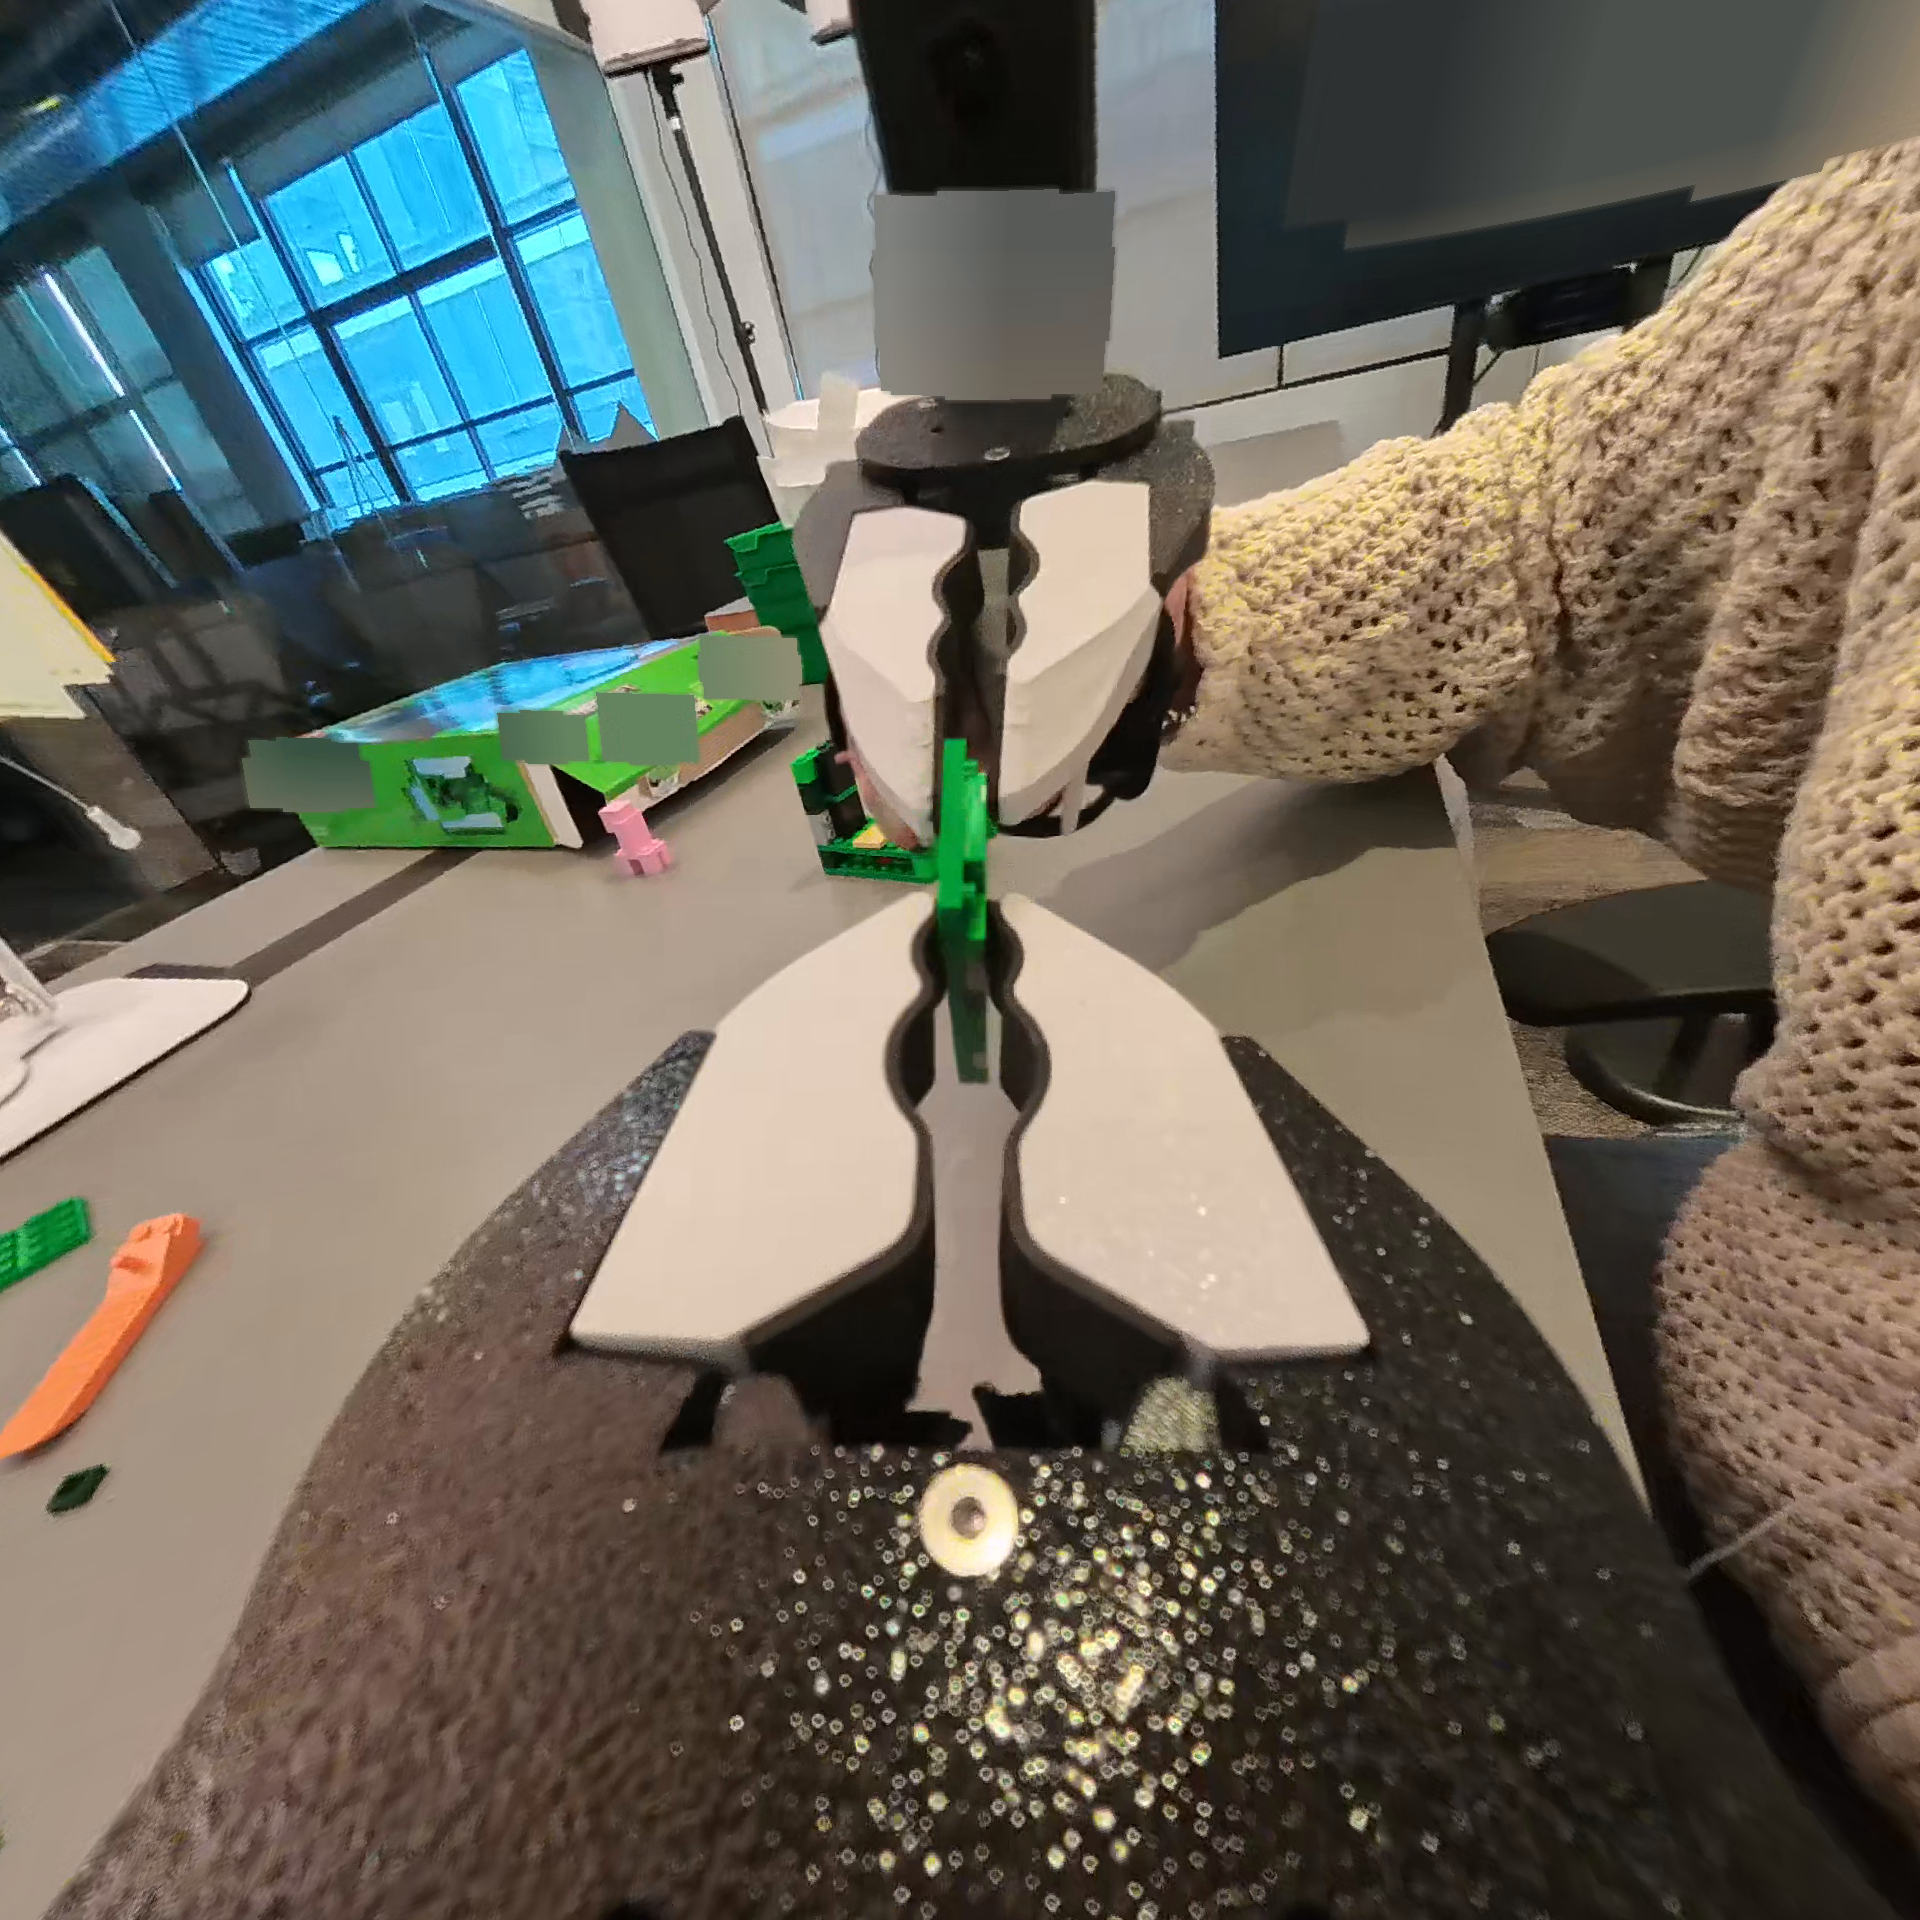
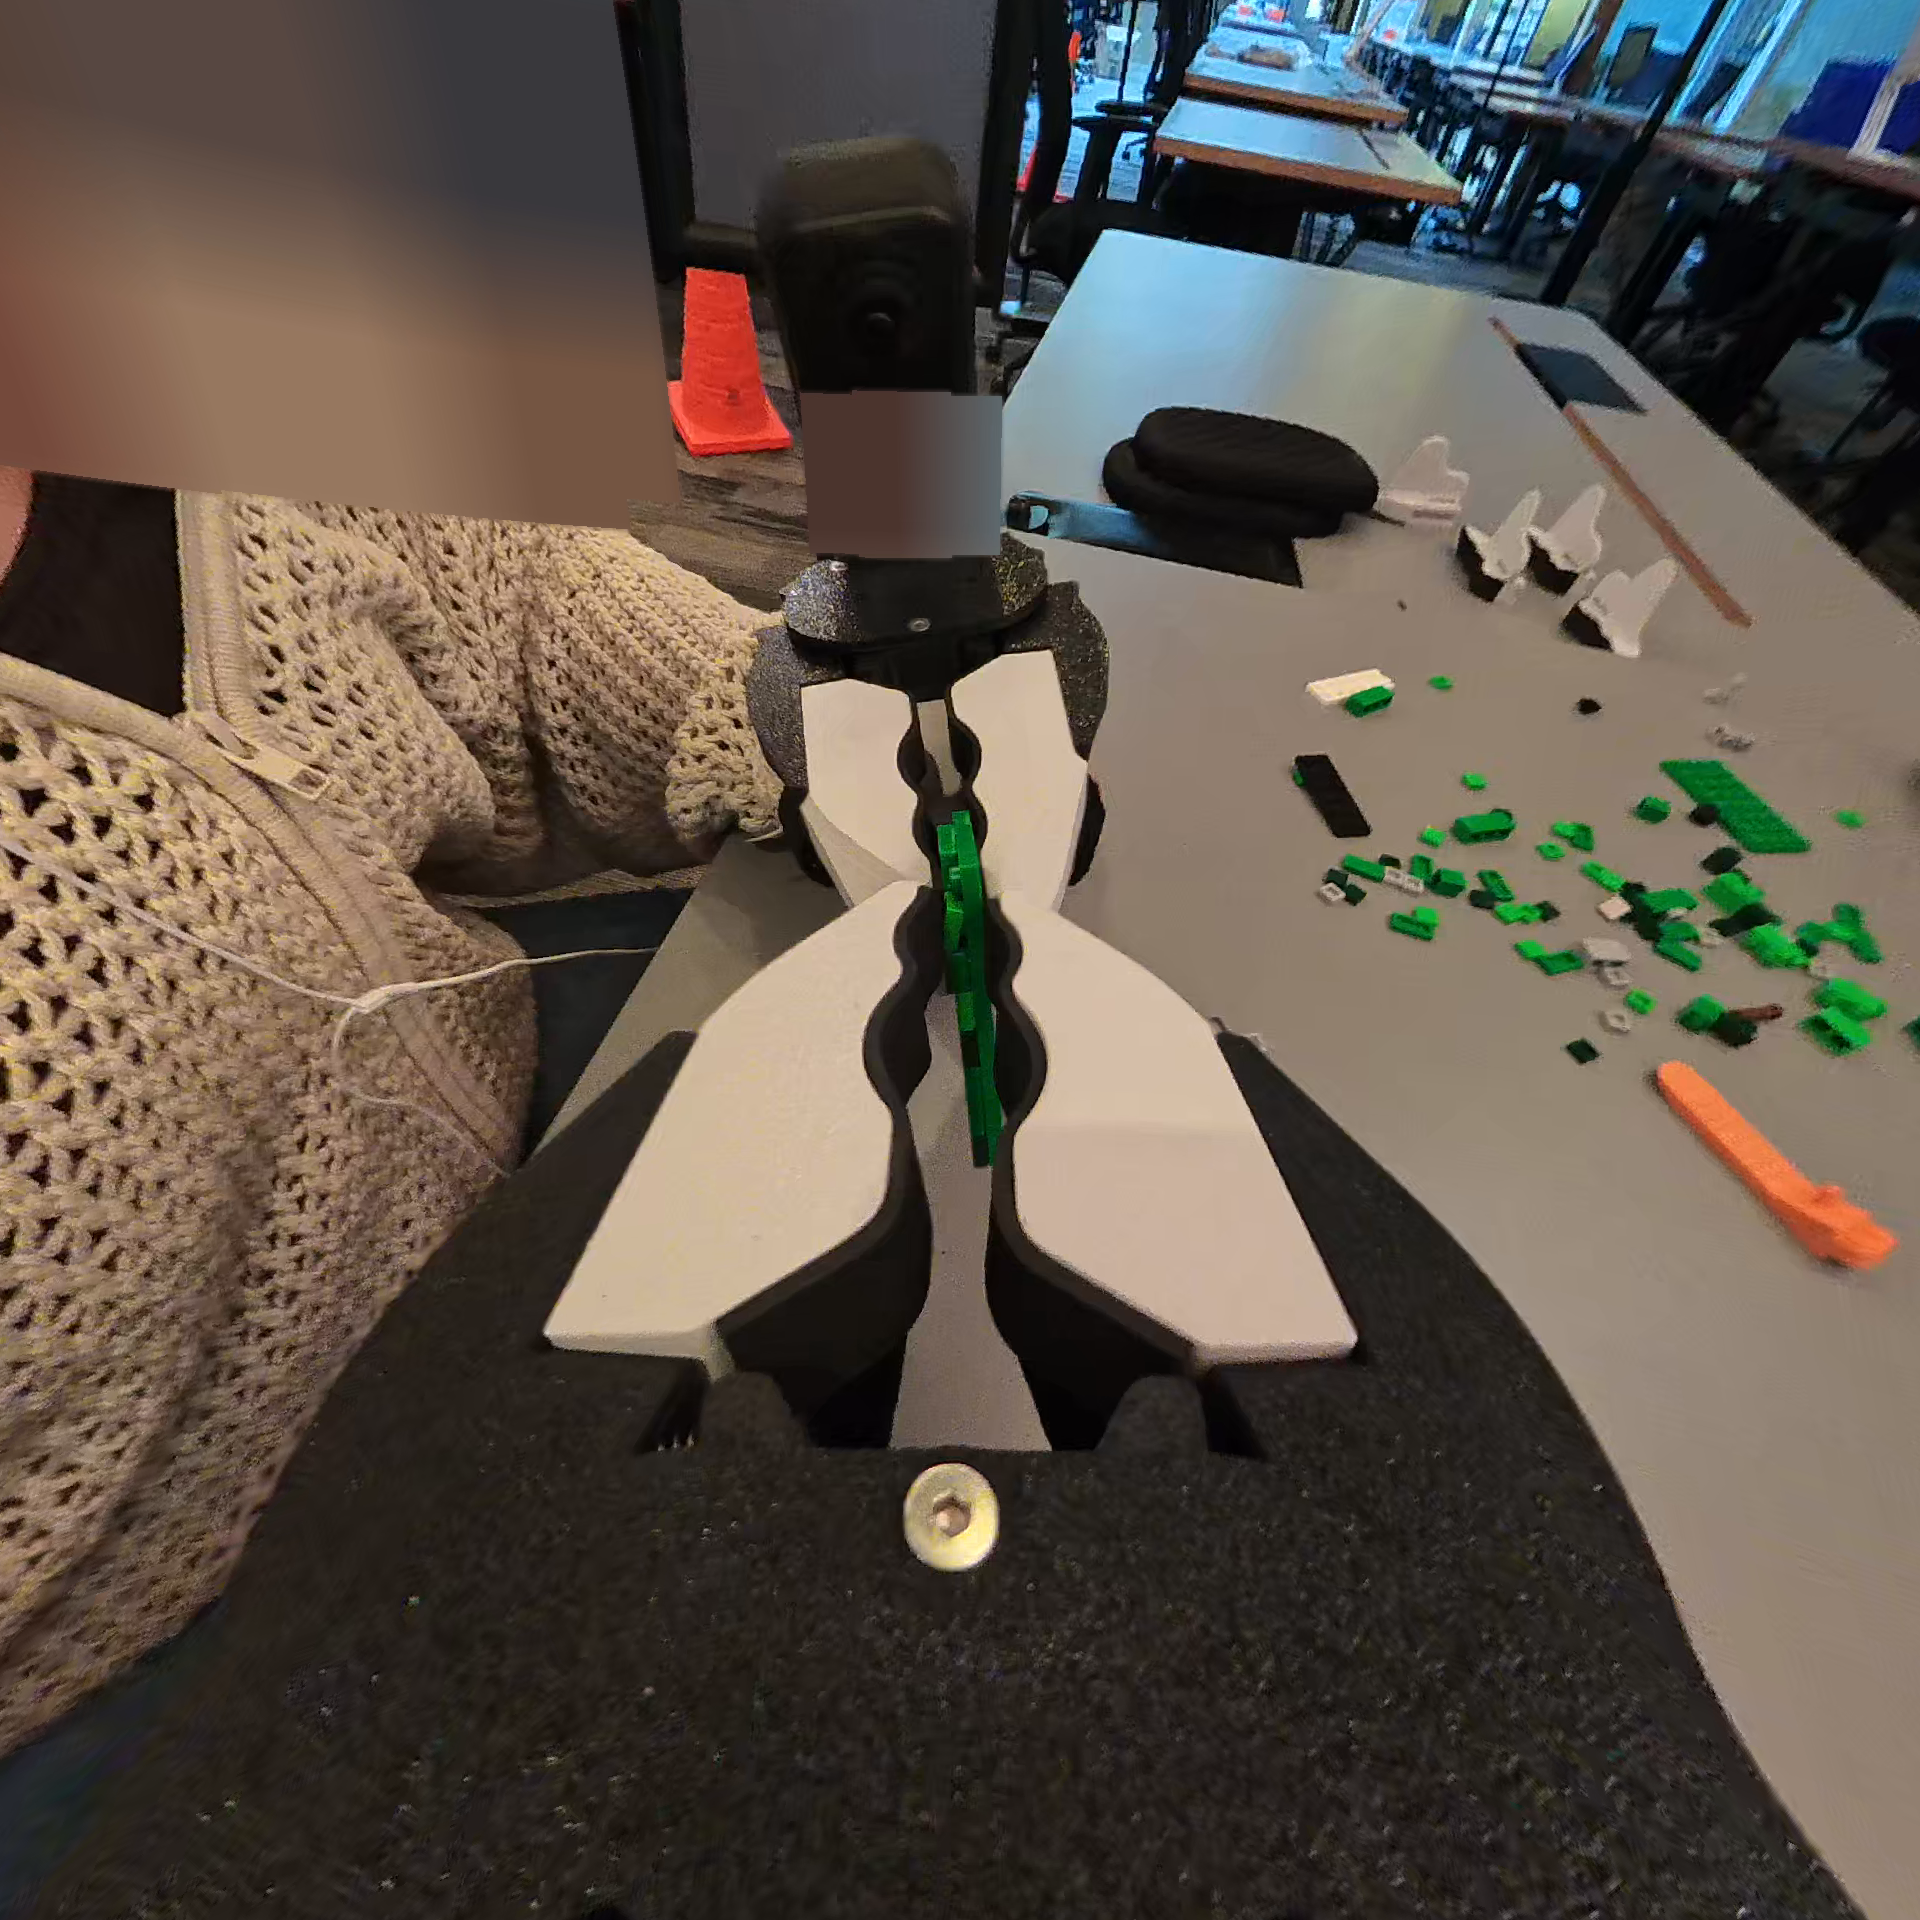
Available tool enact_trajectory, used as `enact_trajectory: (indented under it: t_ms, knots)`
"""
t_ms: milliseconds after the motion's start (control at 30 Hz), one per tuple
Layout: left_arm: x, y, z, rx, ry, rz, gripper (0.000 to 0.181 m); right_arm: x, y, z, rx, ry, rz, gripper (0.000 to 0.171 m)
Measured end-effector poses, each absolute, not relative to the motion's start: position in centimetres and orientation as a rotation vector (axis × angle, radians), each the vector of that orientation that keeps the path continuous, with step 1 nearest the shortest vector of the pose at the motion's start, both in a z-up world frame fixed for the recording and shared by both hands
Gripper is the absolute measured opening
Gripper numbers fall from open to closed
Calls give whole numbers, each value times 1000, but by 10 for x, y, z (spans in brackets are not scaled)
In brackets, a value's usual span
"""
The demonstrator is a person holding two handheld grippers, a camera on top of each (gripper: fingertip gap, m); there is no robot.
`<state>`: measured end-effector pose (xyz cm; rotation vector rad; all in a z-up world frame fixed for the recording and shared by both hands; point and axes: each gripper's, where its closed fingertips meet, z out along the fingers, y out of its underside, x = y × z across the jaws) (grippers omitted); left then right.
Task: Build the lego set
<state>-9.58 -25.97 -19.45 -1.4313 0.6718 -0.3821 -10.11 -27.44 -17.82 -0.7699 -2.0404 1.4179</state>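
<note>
You hold a thin green lego assembly edge-on above the grey table, your left gripper and right gripper meeting tip to tip, each clamped on an opposite end of it. Loose green pieces and an orange brick separator lie scattered on the table, the green set box farther off.

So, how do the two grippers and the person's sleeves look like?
Both the left gripper and the right gripper have a black speckled body, a silver screw, and pale grey fingers with wavy black inner pads. Each carries a black camera on top. The sleeve is a beige open-knit cardigan.
</note>
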Motion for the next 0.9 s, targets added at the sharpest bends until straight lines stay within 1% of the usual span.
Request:
enact_trajectory:
  t_ms: [267, 500, 700, 900]
  knots:
    - [-87, -268, -194, -1400, 736, -414, 6, -92, -283, -179, -624, -2070, 1374, 7]
    - [-75, -274, -195, -1359, 810, -452, 6, -81, -288, -179, -507, -2153, 1480, 7]
    - [-86, -267, -196, -1407, 725, -456, 6, -93, -281, -180, -637, -2118, 1405, 7]
    - [-87, -268, -194, -1407, 704, -503, 6, -94, -281, -179, -725, -2096, 1413, 7]
